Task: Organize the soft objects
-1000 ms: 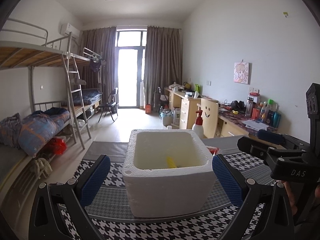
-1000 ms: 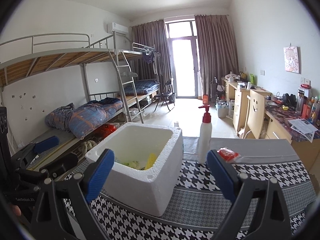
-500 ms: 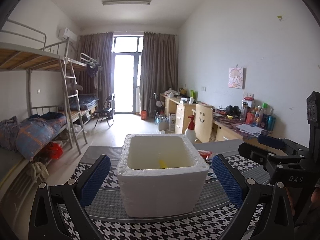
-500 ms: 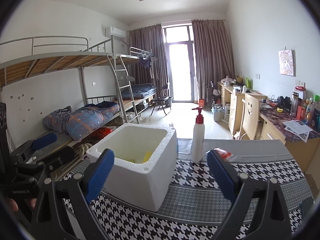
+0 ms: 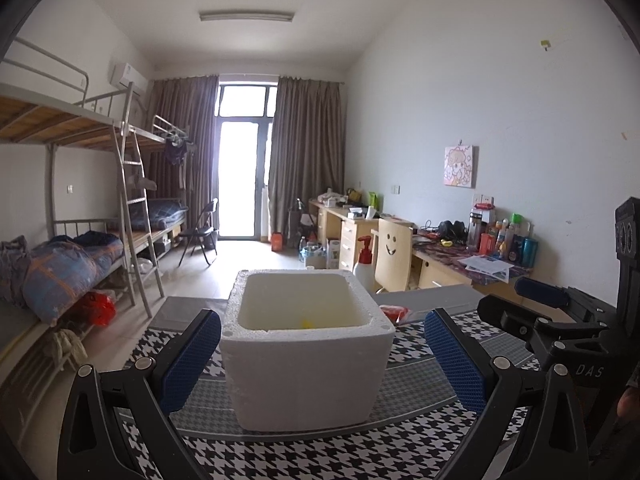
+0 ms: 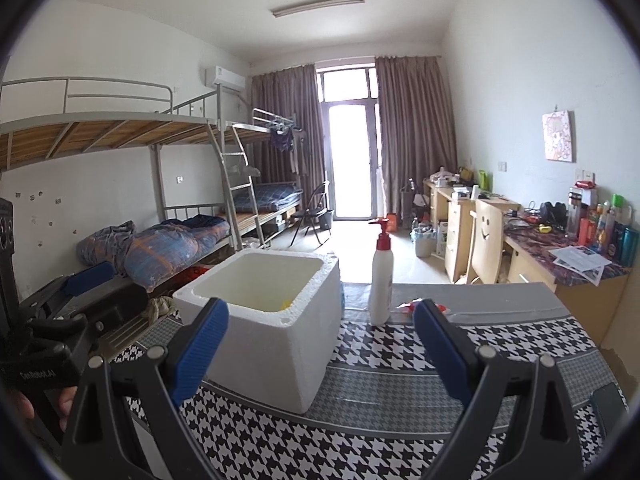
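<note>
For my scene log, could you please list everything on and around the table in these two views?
foam box: one, white, open, on the table.
yellow item: one, inside the box, mostly hidden.
pump bottle: one, white with red pump, upright right of the box.
red packet: one, behind the box.
tablecloth: one, black-white houndstooth.
bunk beds: grey metal, left wall.
desks: wooden, cluttered, right wall.
left gripper: blue pads, jaws open, empty.
right gripper: blue pads, jaws open, empty.

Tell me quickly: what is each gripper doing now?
Left gripper: open, holding nothing.
Right gripper: open, holding nothing.
</note>
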### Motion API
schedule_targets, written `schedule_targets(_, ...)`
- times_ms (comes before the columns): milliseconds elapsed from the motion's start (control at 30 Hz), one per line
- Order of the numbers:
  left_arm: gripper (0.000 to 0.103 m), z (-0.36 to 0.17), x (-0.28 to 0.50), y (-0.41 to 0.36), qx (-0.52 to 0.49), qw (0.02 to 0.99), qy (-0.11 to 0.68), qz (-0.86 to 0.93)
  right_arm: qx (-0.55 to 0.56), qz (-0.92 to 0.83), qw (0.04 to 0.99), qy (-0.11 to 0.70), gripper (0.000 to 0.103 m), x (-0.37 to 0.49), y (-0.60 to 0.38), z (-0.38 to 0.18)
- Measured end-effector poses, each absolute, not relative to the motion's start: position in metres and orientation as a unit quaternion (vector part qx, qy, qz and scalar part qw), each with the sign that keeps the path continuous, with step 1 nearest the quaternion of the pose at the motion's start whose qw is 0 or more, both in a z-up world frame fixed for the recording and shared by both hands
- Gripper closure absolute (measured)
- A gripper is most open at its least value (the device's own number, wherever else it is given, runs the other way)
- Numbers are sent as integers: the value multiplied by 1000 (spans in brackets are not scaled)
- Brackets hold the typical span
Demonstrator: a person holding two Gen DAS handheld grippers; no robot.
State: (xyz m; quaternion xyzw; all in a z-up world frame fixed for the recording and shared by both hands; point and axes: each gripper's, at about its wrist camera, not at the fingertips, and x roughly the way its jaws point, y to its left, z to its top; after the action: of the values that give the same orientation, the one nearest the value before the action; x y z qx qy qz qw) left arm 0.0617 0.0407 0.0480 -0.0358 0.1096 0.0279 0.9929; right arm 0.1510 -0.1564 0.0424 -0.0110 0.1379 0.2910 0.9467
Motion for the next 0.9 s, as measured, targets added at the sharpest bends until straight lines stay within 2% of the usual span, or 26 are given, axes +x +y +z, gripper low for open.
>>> schedule_targets(900, 1, 32, 45, 25, -20, 996, 78, 40, -2, 256, 957, 132, 7, 135, -177, 17)
